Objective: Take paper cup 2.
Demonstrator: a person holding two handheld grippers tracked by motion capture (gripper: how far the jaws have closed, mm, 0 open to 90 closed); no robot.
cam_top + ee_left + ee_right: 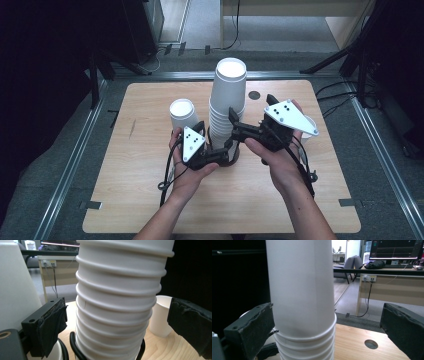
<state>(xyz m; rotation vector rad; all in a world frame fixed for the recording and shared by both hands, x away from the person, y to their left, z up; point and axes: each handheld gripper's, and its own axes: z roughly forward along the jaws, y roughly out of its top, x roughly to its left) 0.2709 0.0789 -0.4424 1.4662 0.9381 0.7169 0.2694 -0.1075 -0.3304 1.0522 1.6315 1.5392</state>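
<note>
We have a tall stack of white paper cups standing bottom-up near the middle of the wooden table, with both grippers closing in on it from the near side. Left gripper sits low at the stack's base, jaws wide apart on either side of the ribbed rims, pads not touching in the left gripper view; likely there to brace the lower cups. Right gripper comes in higher, jaws also spread wide around the smooth wall of the top cup, nothing gripped yet; we judge it is set to pinch and lift that top cup off. A single inverted cup stands just left of the stack, close by the left hand. Another cup stands beyond the stack on the right side, partly behind the right hand. Both look like cups already separated.
</note>
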